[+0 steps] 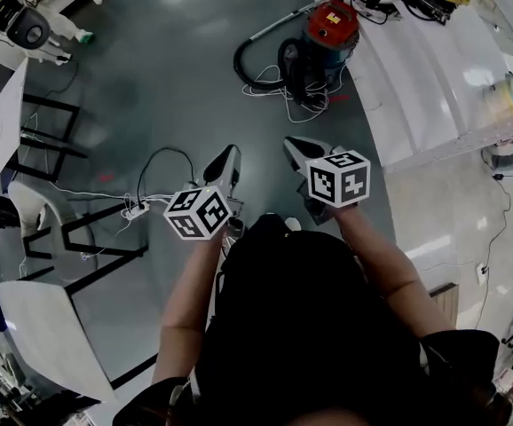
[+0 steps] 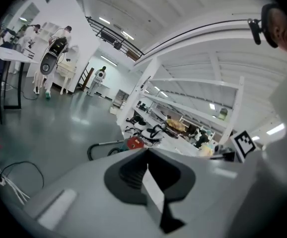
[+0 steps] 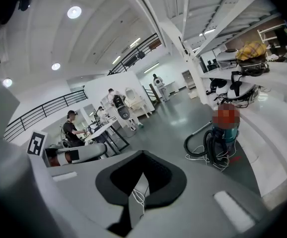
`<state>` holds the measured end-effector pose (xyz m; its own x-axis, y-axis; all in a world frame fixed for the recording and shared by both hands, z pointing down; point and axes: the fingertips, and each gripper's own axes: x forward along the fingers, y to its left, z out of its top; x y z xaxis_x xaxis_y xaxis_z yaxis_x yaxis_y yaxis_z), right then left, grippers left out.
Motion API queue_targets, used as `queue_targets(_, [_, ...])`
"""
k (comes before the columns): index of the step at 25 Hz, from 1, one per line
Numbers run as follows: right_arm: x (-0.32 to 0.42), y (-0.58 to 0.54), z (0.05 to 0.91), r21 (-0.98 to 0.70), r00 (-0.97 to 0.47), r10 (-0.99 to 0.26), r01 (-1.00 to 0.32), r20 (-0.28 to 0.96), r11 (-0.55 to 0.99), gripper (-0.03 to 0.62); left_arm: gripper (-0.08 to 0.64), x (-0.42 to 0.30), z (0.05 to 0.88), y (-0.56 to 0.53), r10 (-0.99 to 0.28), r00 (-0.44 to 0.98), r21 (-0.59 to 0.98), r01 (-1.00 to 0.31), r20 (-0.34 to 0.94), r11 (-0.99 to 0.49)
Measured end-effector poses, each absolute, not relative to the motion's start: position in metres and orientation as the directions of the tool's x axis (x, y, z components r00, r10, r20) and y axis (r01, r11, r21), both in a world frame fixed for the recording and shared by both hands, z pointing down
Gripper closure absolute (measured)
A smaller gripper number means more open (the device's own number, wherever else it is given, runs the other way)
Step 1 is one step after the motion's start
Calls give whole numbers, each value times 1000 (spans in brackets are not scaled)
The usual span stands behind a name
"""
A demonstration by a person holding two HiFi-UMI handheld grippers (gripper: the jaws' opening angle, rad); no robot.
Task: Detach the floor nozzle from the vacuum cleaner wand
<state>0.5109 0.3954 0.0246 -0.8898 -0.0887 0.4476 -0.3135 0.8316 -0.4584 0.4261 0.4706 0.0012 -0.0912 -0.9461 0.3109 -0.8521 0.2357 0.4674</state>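
Note:
The vacuum cleaner (image 1: 330,32), a blue drum with a red top, stands on the grey floor well ahead of me, its black hose (image 1: 255,65) looped to its left. A grey tube (image 1: 285,21) runs from the hose toward the drum; I cannot make out the floor nozzle. My left gripper (image 1: 231,152) and right gripper (image 1: 292,143) hover side by side in front of my body, far short of the vacuum, both shut and holding nothing. The vacuum (image 2: 133,143) appears beyond the left gripper (image 2: 146,153). It shows as well, vacuum (image 3: 222,142), past the right gripper (image 3: 142,155).
A white stepped platform (image 1: 434,78) with gear on it runs along the right. Black-framed tables (image 1: 12,122) and a white chair (image 1: 35,220) stand at the left. A power strip (image 1: 134,209) with cables lies on the floor. People (image 3: 73,128) work at the far tables.

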Motion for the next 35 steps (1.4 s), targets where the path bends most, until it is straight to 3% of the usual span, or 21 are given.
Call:
queue_targets(6, [501, 383, 27, -468, -886, -77, -313, 457, 827, 595, 549, 418, 10, 463, -933, -54, 466, -855, 356, 228])
queue_targets(17, [452, 335, 26, -464, -891, -130, -345, 434, 816, 595, 549, 348, 5, 410, -956, -3, 483, -862, 294, 152])
queue_targets(35, [247, 310, 24, -473, -898, -178, -371, 402, 799, 594, 549, 132, 19, 409, -925, 28, 499, -848, 379, 179])
